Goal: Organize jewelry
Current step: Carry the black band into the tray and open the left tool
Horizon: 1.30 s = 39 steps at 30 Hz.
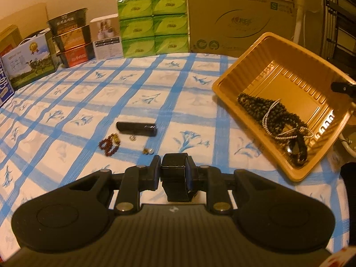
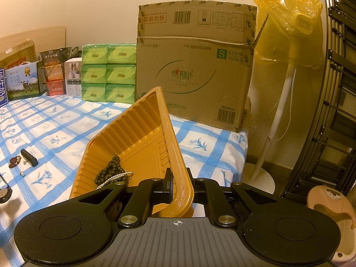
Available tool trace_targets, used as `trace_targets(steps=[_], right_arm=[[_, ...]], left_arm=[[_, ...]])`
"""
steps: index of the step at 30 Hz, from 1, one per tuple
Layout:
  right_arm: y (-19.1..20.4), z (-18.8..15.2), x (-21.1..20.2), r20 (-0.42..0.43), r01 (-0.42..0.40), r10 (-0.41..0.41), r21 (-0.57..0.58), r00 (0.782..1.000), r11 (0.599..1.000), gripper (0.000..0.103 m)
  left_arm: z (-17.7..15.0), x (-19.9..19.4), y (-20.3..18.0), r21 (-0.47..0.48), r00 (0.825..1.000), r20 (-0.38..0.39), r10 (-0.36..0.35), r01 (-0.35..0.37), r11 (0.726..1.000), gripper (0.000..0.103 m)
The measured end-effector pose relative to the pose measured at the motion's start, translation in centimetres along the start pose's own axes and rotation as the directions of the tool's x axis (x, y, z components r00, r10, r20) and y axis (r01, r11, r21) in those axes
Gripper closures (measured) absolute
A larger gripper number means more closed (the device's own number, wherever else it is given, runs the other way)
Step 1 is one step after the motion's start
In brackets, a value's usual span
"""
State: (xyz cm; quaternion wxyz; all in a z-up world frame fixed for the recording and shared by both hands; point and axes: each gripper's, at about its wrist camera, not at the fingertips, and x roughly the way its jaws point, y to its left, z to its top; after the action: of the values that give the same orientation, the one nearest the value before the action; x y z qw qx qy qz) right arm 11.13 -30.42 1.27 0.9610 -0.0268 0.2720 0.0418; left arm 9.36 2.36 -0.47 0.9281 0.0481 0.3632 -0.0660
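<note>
My left gripper (image 1: 174, 166) is shut on a black watch-like band (image 1: 175, 178), held just above the checked cloth. The band's end also shows at the left edge of the right wrist view (image 2: 4, 193). My right gripper (image 2: 179, 179) is shut on the rim of a golden plastic tray (image 2: 133, 133), tipping it up off the table at the right (image 1: 296, 93). In the tray lie dark beads (image 1: 258, 109) and a white pearl strand (image 1: 270, 115). On the cloth ahead of the left gripper lie a black bar (image 1: 136, 128), a red bead bracelet (image 1: 109, 143) and small earrings (image 1: 148, 151).
Along the table's far edge stand milk cartons (image 1: 29, 62), stacked tins (image 1: 71, 35), green tissue packs (image 1: 153, 24) and a large cardboard box (image 2: 195, 66). A fan wrapped in yellow plastic (image 2: 289, 29) and a metal rack (image 2: 333, 111) stand beyond the table's right edge.
</note>
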Motion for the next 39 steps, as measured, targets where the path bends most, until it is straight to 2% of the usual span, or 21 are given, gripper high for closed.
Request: trace_targets(steps=[7,13,21,30,36,39], right_arm=[[0.0,0.0,0.0,-0.001,-0.001,0.001,0.002,1.0,1.0,0.095],[0.0,0.0,0.0,-0.001,0.0,0.0,0.001,1.0,1.0,0.095],[0.1,0.0,0.0,-0.001,-0.001,0.001,0.004,1.0,1.0,0.095],[0.1,0.1,-0.1,-0.001,-0.003,0.003,0.009,1.0,1.0,0.094],[0.2,0.1,0.0,-0.002,-0.004,0.004,0.016,1.0,1.0,0.094],[0.1,0.1,0.1,-0.002,-0.004,0.004,0.021,1.0,1.0,0.094]], left_arm=[[2.2,0.2,-2.3,0.02,0.997,0.037,-0.07,0.069,0.997,0.083],[4.6,0.9,-5.7,0.049,0.979,0.072,-0.189,0.186,0.981,0.083],[6.6,1.7,-10.7,0.095,0.936,0.079,-0.342,0.335,0.938,0.083],[6.6,2.9,-14.9,0.156,0.885,0.044,-0.463,0.452,0.878,0.083],[6.3,3.8,-16.0,0.169,0.874,0.021,-0.486,0.476,0.863,0.083],[6.2,3.8,-15.9,0.169,0.862,0.03,-0.506,0.495,0.852,0.082]])
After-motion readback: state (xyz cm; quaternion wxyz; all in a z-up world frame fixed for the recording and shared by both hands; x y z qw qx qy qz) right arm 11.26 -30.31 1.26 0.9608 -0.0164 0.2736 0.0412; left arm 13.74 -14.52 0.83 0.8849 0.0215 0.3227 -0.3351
